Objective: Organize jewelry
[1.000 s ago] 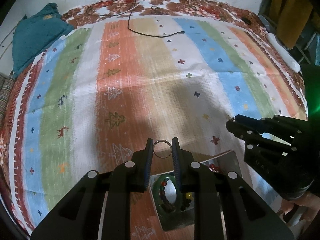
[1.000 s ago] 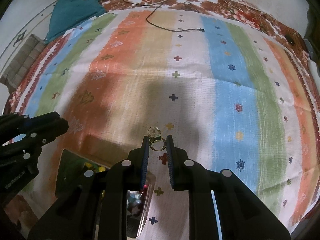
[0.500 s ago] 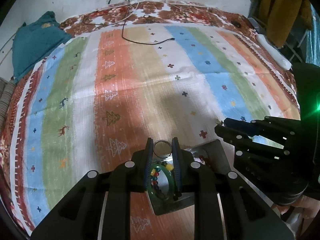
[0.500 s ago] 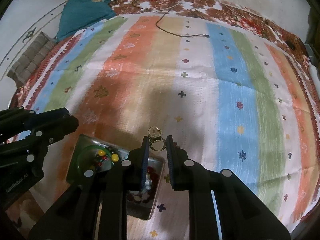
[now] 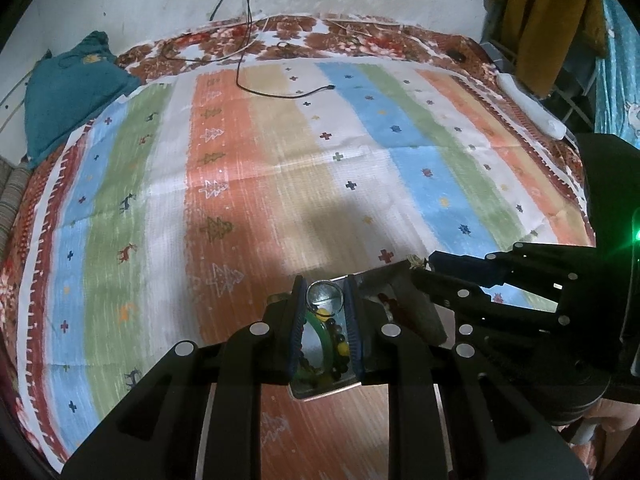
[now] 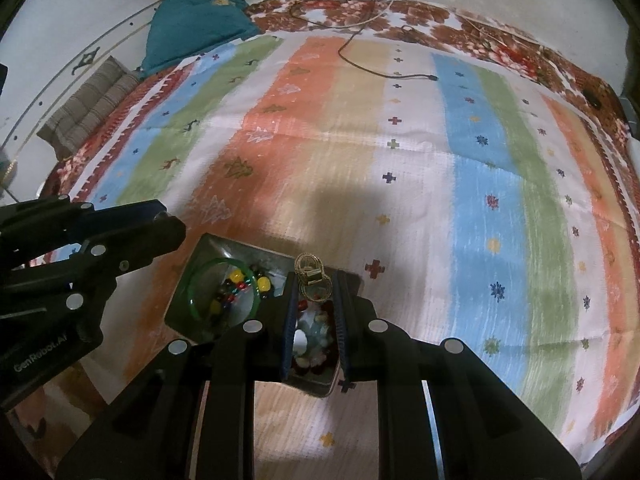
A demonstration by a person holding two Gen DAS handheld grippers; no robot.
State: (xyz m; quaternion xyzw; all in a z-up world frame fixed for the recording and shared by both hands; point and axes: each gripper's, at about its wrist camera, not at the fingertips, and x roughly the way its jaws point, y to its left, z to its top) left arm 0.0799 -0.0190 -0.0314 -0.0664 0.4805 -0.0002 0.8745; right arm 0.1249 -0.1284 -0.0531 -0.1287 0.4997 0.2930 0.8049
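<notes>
My left gripper (image 5: 325, 295) is shut on a thin silver ring (image 5: 324, 294) and hovers over the left compartment of a metal tray (image 6: 208, 250), which holds a green bangle (image 6: 200, 280) and coloured beads (image 6: 236, 292). My right gripper (image 6: 315, 283) is shut on a gold earring (image 6: 310, 274) above the tray's right compartment, where red and pale stones (image 6: 312, 332) lie. The tray also shows in the left wrist view (image 5: 396, 276), with the right gripper (image 5: 424, 270) beside it.
A striped rug (image 6: 360, 152) with small tree and cross motifs covers the floor. A black cable (image 6: 376, 68) lies at its far end. A teal cloth (image 6: 192, 24) and a folded striped mat (image 6: 88, 108) sit at the far left.
Both grippers have drawn back toward the tray with their jewelry still held. The tray has come fully into view under the fingers.
</notes>
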